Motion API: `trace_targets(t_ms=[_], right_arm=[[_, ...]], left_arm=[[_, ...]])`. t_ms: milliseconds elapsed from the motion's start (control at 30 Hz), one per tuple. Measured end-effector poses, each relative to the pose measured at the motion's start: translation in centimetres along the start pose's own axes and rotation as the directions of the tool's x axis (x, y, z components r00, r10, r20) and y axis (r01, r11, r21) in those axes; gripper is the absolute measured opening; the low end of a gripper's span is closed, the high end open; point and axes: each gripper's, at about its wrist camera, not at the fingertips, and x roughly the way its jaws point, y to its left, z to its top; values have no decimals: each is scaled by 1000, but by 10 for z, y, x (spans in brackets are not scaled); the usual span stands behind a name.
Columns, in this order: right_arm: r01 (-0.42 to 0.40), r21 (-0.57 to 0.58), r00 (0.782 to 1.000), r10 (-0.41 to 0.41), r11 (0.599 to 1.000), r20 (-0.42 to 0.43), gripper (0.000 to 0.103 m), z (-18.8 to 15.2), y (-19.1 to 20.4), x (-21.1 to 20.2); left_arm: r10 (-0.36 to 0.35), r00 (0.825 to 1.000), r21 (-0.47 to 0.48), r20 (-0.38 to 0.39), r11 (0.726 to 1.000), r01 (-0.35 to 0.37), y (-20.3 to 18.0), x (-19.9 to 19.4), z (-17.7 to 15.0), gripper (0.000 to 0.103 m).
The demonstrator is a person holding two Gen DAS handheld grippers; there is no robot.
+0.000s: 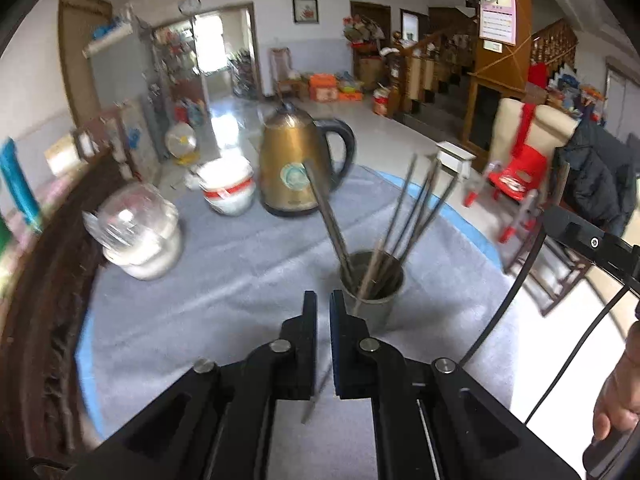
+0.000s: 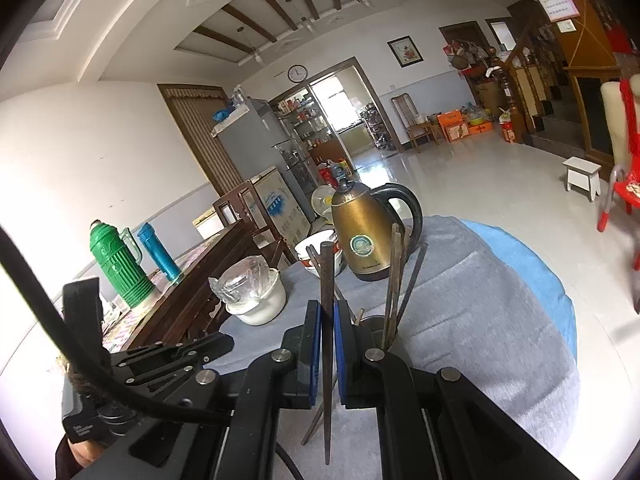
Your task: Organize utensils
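Observation:
My right gripper [image 2: 328,308] is shut on a dark chopstick [image 2: 326,272] that stands almost upright between the blue pads, its thin end pointing down past them. Just behind the right finger is a metal cup [image 2: 372,322] with several chopsticks [image 2: 394,280] leaning out of it. In the left wrist view the same cup [image 1: 372,292] stands right of my left gripper [image 1: 324,298], whose jaws are shut with nothing between them. One loose chopstick [image 1: 316,396] lies on the grey cloth [image 1: 224,280] under the left gripper, also visible as a loose chopstick [image 2: 312,424] under the right.
A gold kettle [image 1: 296,164] stands behind the cup, stacked bowls [image 1: 228,188] left of it, and a plastic-covered white bowl [image 1: 140,236] further left. A dark wooden sideboard [image 2: 192,292] with a green thermos [image 2: 116,268] borders the table's left. The round table edge [image 1: 480,232] curves on the right.

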Motion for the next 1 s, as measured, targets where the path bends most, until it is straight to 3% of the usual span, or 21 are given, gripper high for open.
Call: trace_targets(t_ms=[67,133,167,667,1000], right_arm=[[2,9,1000,-2,1000,-3,7,-1,-3,0],[11,12,1000,-11,1000,-5,7,-2,-6,1],[12,16,1000,-12,1000,-6,7,-2,-8,1],[44,75,999,-42,996,-30,7,-11,-42,1],[42,86,997,-37,995,-61,7,-17,-44,11]], left_arm=[[-32,999,-18,-41,999,31,5,15,-3,12],[-55,995,-28,-85,998,52,7,31,-7,34],[-58,993,-31,-103,998,55,7,39,-9,38],[-58,957,16,-285,998,66,-6,129,-29,41],[-75,942,42,-327,995,93,-14,159,-26,41]])
